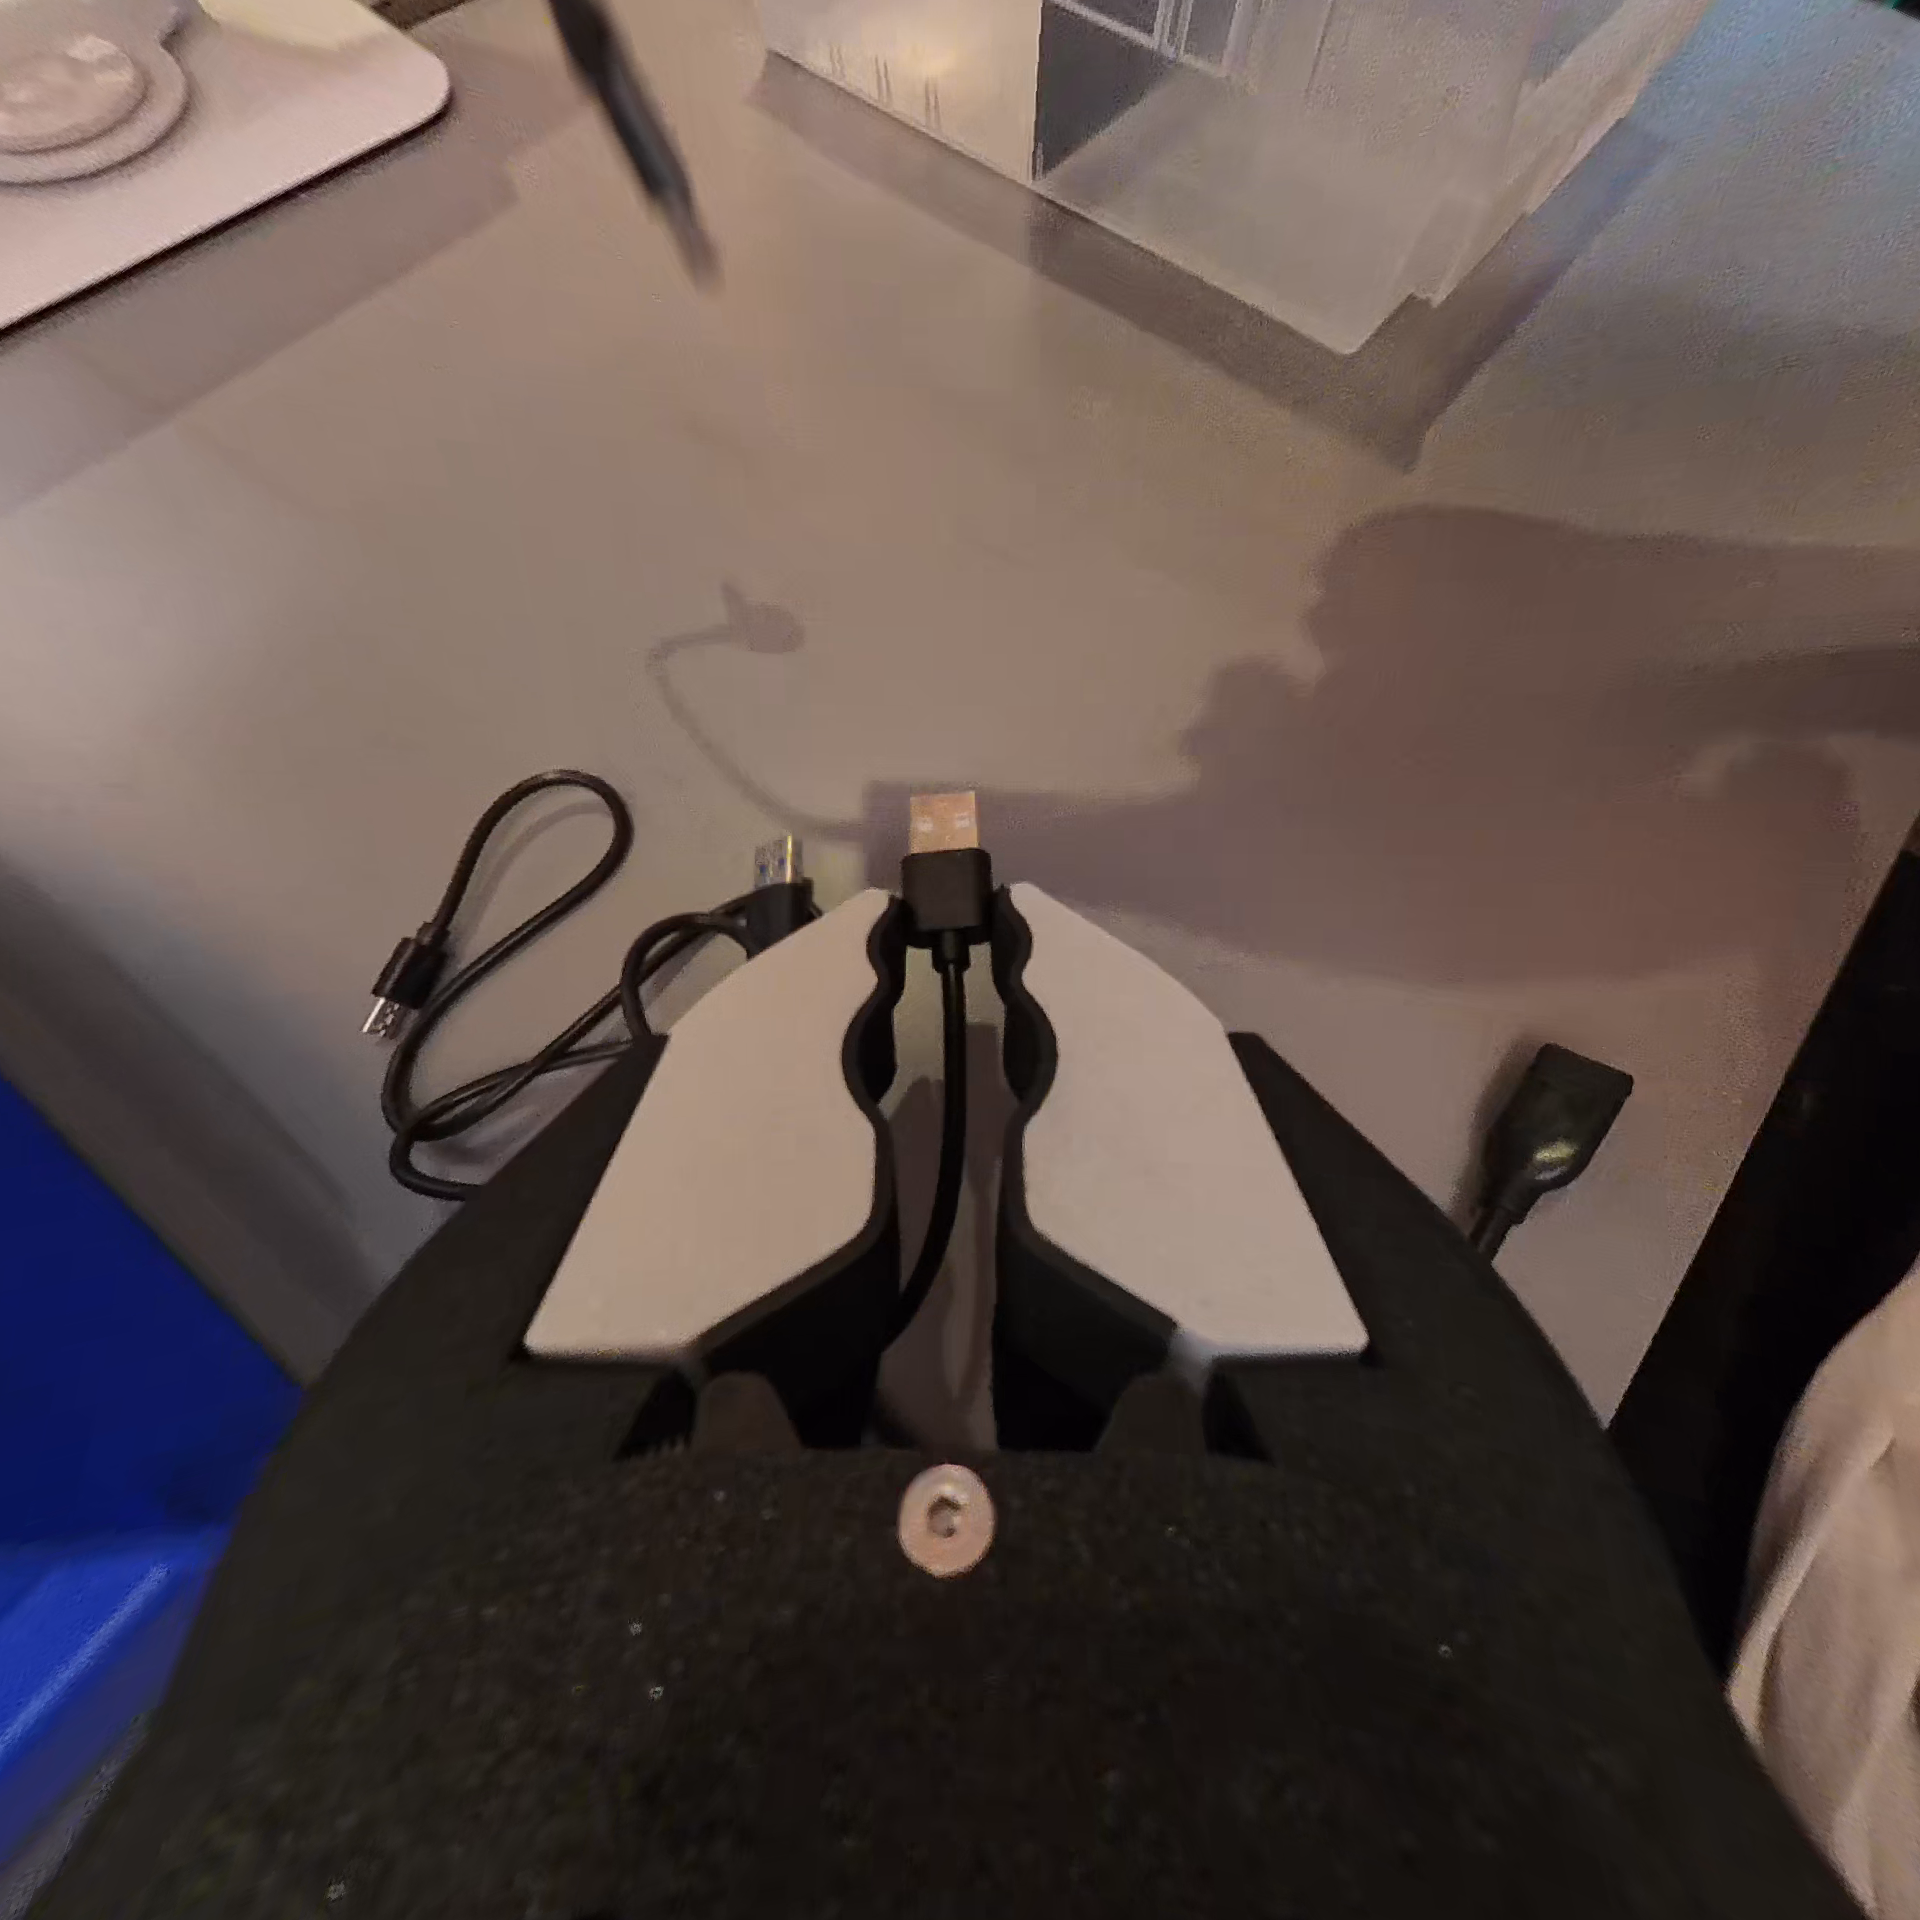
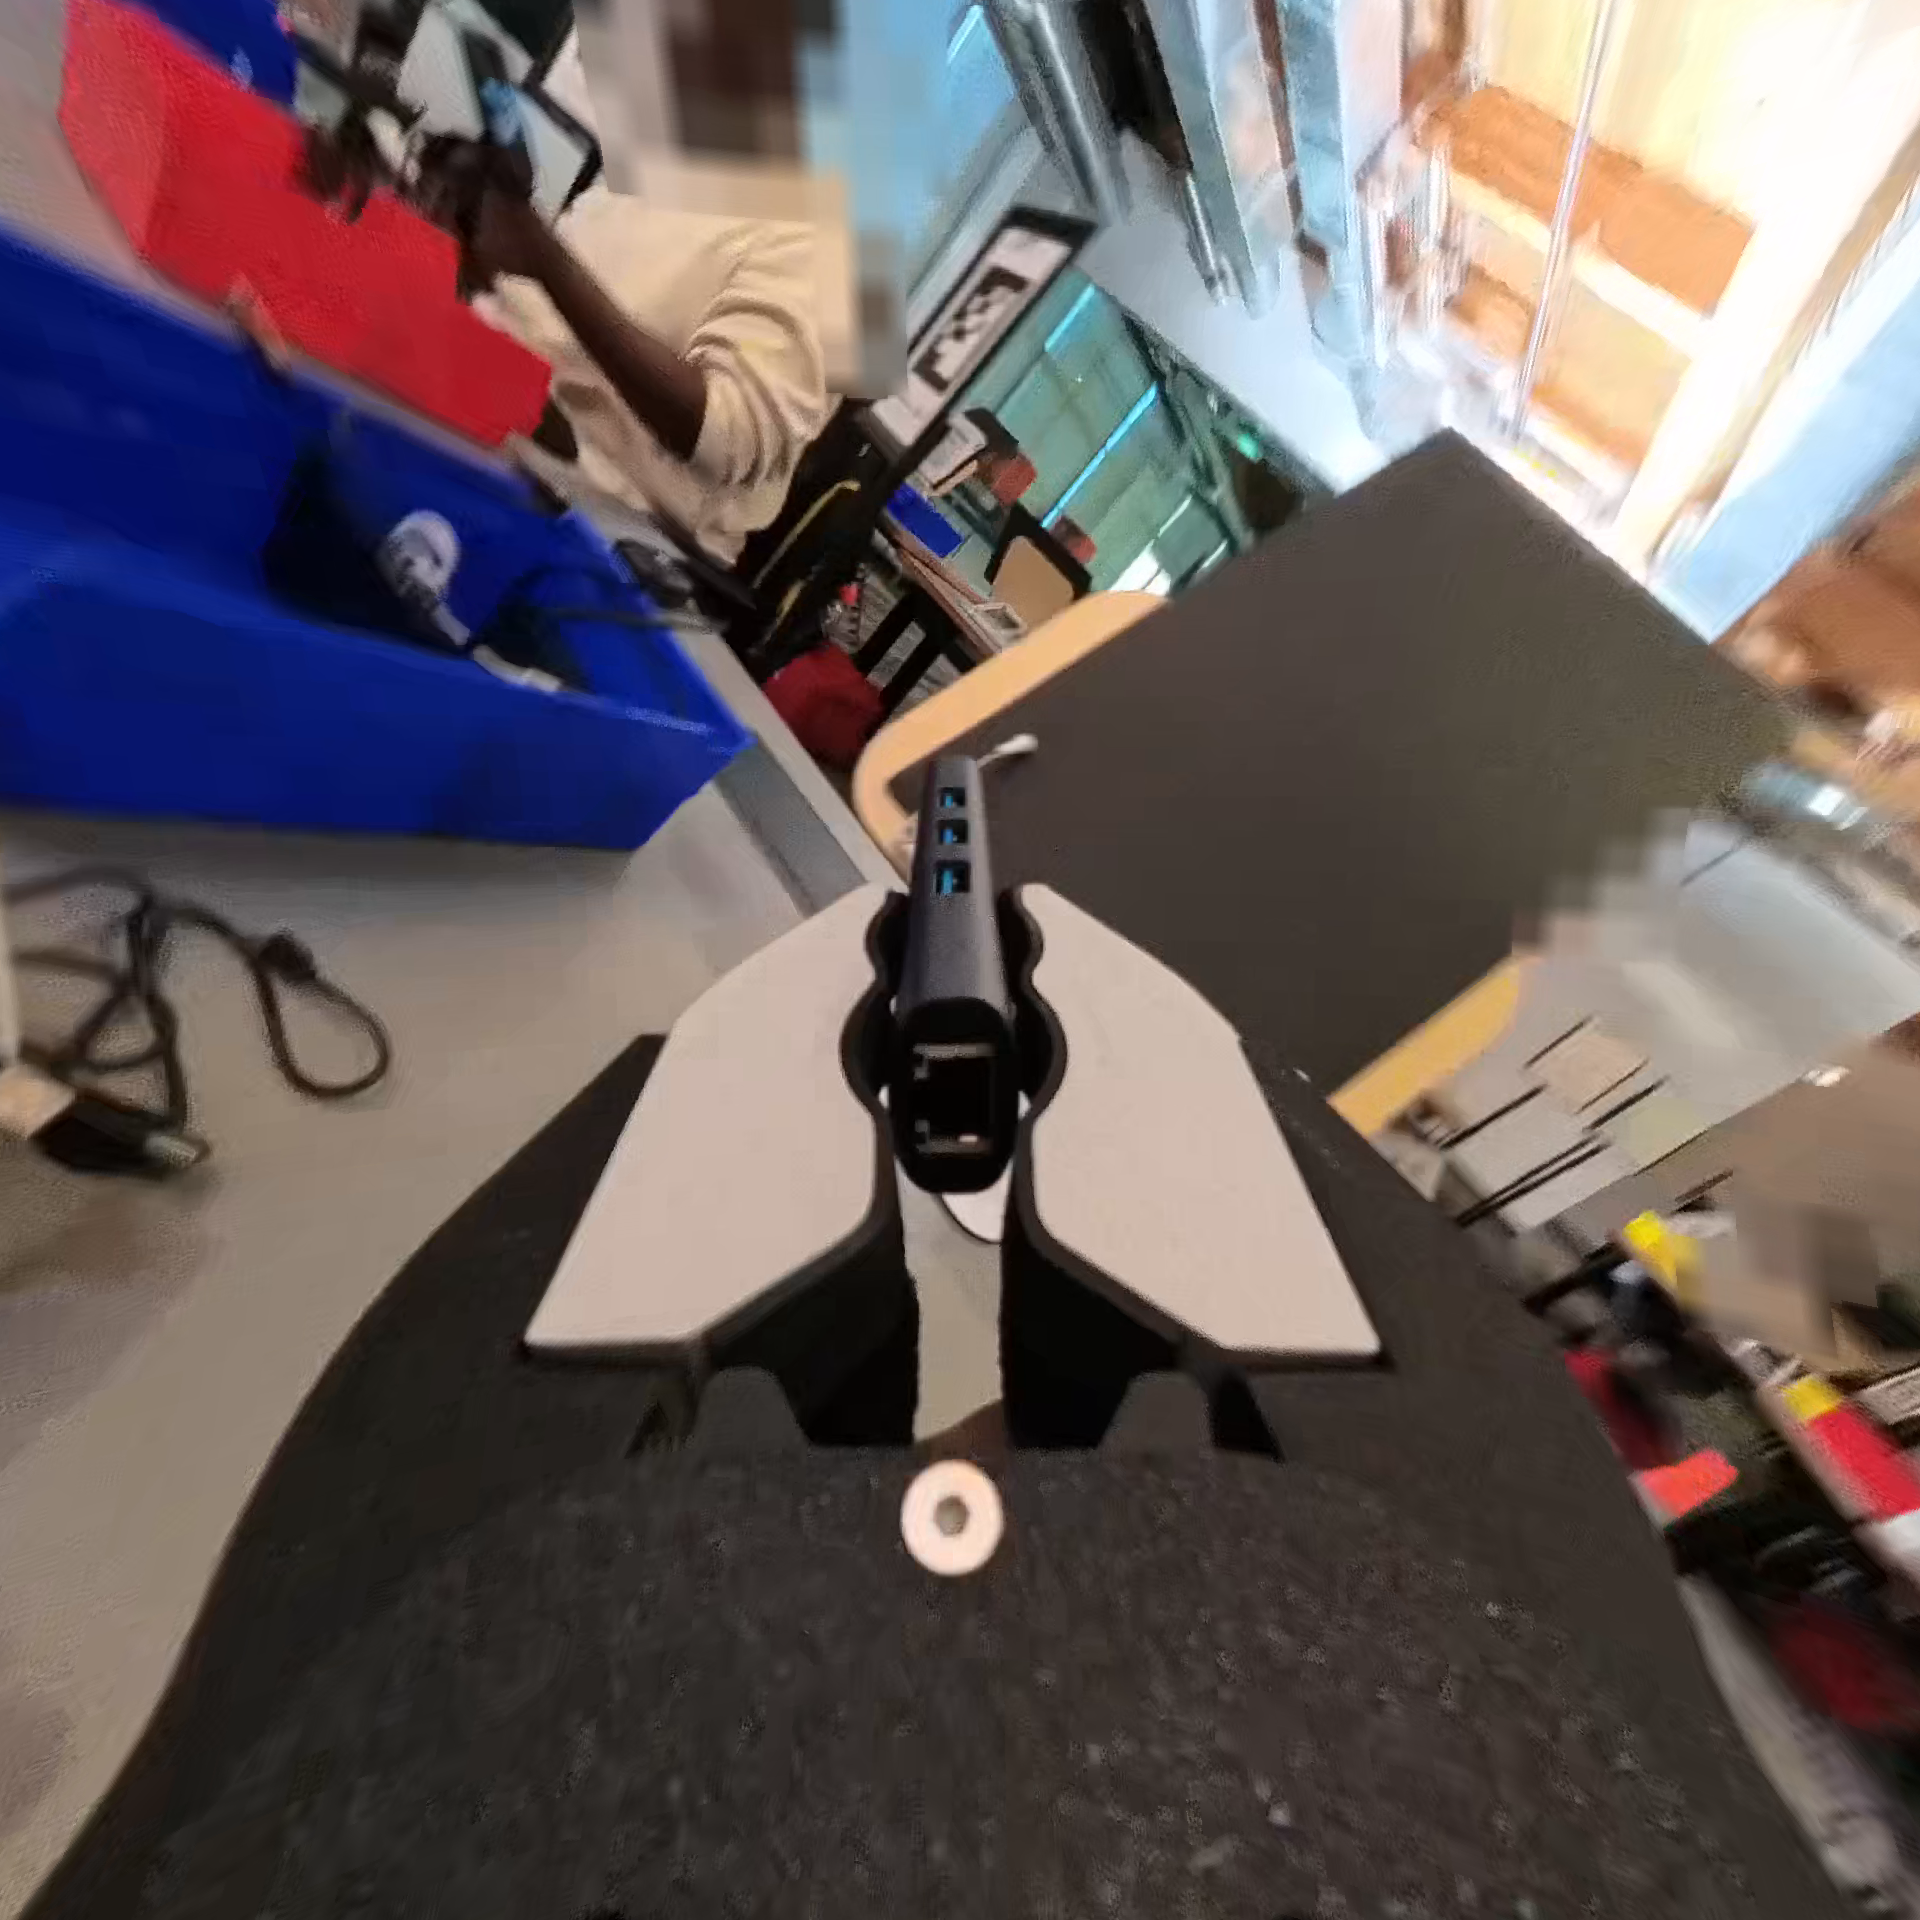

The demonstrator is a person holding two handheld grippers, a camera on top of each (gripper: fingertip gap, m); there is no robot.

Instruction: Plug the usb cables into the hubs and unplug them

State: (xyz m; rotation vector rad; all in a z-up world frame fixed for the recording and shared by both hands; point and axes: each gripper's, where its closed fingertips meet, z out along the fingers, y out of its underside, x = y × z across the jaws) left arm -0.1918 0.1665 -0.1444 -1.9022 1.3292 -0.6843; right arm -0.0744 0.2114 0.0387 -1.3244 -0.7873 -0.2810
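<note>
My left gripper (image 1: pixel 943 891) is shut on the black USB-A plug (image 1: pixel 943 862) of a cable. Its metal tip points forward above the grey table (image 1: pixel 935 520), and its cord runs back between the fingers. My right gripper (image 2: pixel 948 909) is shut on a dark slim USB hub (image 2: pixel 951 935). It holds the hub in the air, pointing forward, with three blue ports (image 2: pixel 951 840) facing up. A blurred dark thing (image 1: pixel 634 135) hangs at the top of the left wrist view. I cannot tell what it is.
More black cables (image 1: pixel 499 997) lie on the table left of my left gripper, one with a blue-tipped plug (image 1: pixel 781 868). A black socket end (image 1: pixel 1553 1122) lies at the right. A translucent box (image 1: pixel 1299 135) stands behind. Blue bins (image 2: pixel 312 623), a red bin (image 2: pixel 260 229), a person's arm (image 2: pixel 623 343) and loose cables (image 2: pixel 208 987) show in the right wrist view.
</note>
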